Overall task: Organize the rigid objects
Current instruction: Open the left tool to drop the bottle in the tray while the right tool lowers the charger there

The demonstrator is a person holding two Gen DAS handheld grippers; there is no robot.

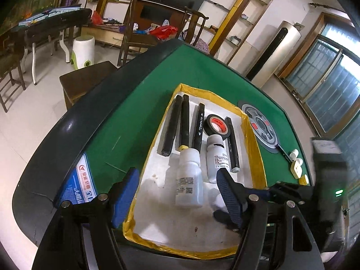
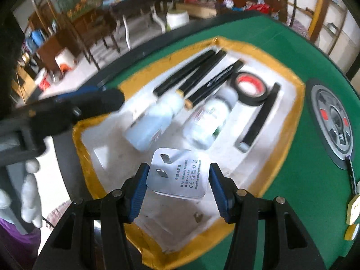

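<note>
A white tray with yellow taped rim (image 1: 254, 148) (image 2: 290, 121) lies on the green table. In it lie several black markers (image 1: 185, 121) (image 2: 202, 76), two white bottles (image 1: 188, 177) (image 2: 153, 121), and a black tape roll (image 1: 217, 124) (image 2: 249, 86). My right gripper (image 2: 178, 180) holds a white plug adapter (image 2: 177, 173) between its blue pads (image 2: 139, 186), just above the tray's near part. My left gripper (image 1: 177, 193) is open and empty over the tray's near left edge; it shows in the right wrist view (image 2: 90, 103) at the left.
A round grey control disc (image 1: 262, 127) (image 2: 333, 121) sits in the table middle. Small white and yellow pieces (image 1: 295, 165) (image 2: 354, 209) lie right of the tray. The table's dark rim (image 1: 74, 121) runs along the left. Chairs and a stool stand beyond.
</note>
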